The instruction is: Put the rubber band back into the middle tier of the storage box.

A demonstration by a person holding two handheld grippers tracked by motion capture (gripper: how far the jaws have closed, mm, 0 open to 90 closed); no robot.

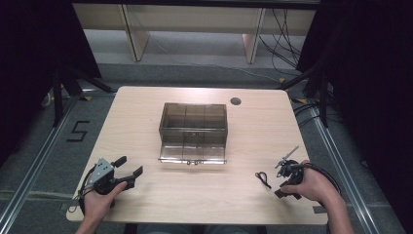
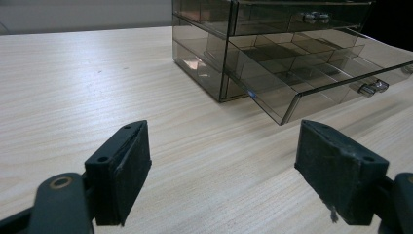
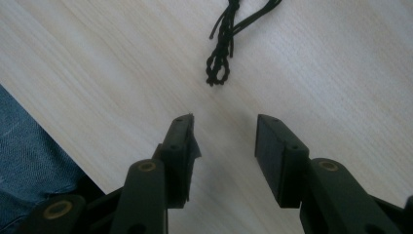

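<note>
R hand-held gripper (image 3: 224,146) jaws apart, nr black cord (image 3: 225,53).

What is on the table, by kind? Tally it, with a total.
Smoky clear drawer boxes: 1, bottom drawer pulled out
Black cords: 1
Hand-held grippers: 2, left gripper and right gripper
Total: 4
</note>
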